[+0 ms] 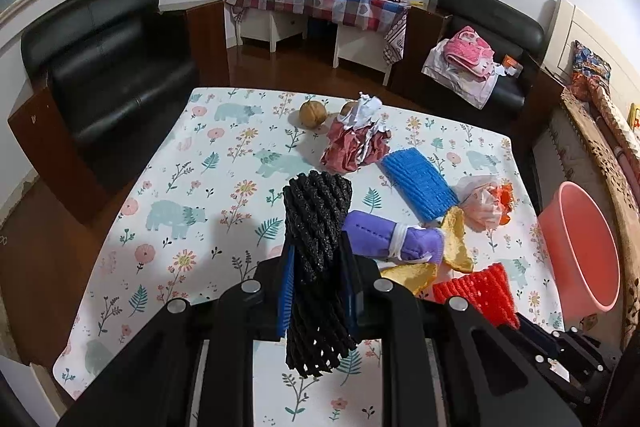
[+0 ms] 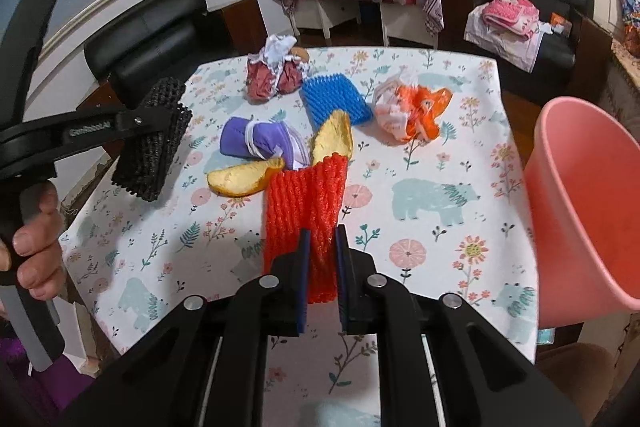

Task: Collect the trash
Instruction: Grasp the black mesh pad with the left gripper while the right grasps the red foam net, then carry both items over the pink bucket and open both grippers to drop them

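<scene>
A: Floral bear-print cloth covers the table [image 2: 460, 155]; dark sofas and a checked side table stand far behind. Trash status?

B: Left gripper [image 1: 318, 267] has its jaws clamped on the black foam net [image 1: 316, 223], lifted off the cloth; its lower end is hidden behind the jaws. Right gripper [image 2: 322, 267] has its jaws pinched narrow on the red foam net [image 2: 304, 211].

A: Still on the table?

B: Blue foam net [image 2: 334, 99], purple bundle [image 2: 256, 139], two yellow peels [image 2: 244, 179], crumpled red paper [image 2: 272, 75], orange-white wrapper [image 2: 408, 111]. Pink bucket [image 2: 580, 195] at the right edge, partly cut off; inside not readable.
</scene>
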The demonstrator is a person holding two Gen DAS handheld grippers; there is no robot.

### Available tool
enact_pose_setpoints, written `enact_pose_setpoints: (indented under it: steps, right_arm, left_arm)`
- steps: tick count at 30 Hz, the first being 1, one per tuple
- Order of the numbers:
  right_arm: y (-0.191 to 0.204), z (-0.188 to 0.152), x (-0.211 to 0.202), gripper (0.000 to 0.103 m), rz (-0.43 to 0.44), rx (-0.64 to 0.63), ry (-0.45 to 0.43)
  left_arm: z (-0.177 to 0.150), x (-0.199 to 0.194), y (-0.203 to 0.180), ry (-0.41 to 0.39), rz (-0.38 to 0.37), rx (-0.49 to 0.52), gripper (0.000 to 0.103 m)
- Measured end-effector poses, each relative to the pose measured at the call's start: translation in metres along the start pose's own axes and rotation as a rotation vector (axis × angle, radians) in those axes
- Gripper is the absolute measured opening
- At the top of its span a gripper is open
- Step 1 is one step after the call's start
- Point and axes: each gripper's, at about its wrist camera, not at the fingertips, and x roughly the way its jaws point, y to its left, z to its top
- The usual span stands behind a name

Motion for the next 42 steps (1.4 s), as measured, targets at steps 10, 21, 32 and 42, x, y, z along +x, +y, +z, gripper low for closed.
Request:
enact_pose_setpoints:
  steps: [10, 21, 32, 42]
  right_arm:
    - [-0.011, 0.010, -0.041, 0.012, 0.013, 0.022, -0.120]
    - [-0.058, 0.011, -0.081, 0.012, -0.061, 0.136, -0.228]
    - [-0.118, -0.006, -0.103, 0.012, -0.173, 0.268, -0.267]
    - [-0.167, -0.027, -0.115, 0.012, -0.261, 0.385, -0.280]
  left_arm:
    - [0.002, -0.013, -0.021, -0.037, 0.002, 0.044, 0.019]
    - [0.008, -0.028, -0.072, -0.097, -0.066, 0.140, 0.019]
    - [0.009, -0.042, -0.141, -0.163, -0.256, 0.248, 0.019]
    - [0.007, -0.046, -0.204, -0.143, -0.514, 0.315, 0.019]
